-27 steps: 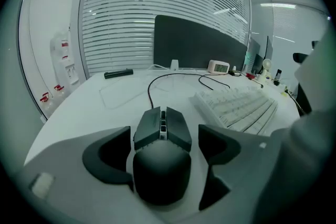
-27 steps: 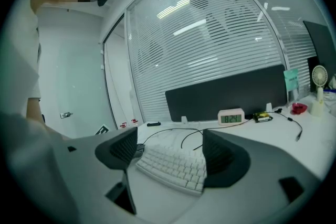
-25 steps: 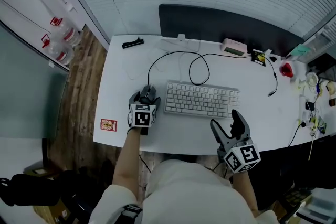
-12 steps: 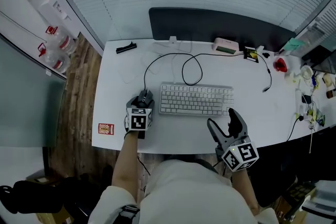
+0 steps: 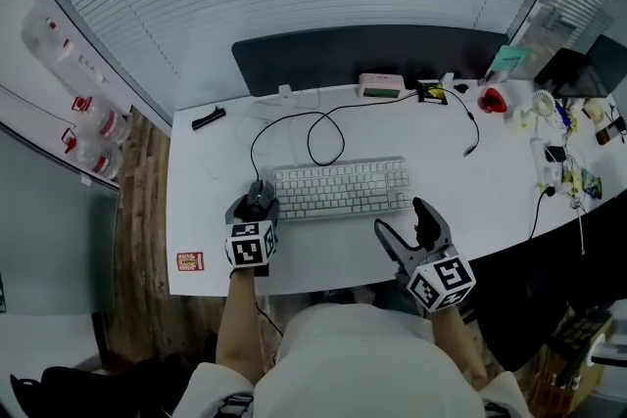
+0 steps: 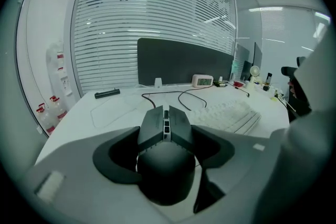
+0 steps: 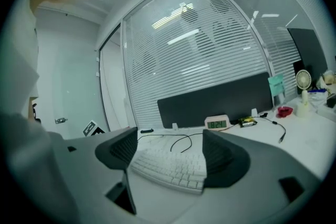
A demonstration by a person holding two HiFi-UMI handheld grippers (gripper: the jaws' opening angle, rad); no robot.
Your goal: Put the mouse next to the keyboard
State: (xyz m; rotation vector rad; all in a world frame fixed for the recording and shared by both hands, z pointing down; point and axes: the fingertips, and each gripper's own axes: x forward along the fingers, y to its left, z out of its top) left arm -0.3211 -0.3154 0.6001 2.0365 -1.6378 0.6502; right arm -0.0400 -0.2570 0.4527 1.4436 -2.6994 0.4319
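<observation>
The left gripper just squeezed its fingers onto the mouse beside the keyboard's left end; the right gripper gapes empty.

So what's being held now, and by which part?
The left gripper, its jaws just closing, grips the mouse by its sides; the right gripper holds nothing.

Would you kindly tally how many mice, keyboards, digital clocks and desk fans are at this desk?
black wired computer mouse: 1
white rectangular keyboard: 1
pale digital clock with green display: 1
small white desk fan: 1
Total: 4
</observation>
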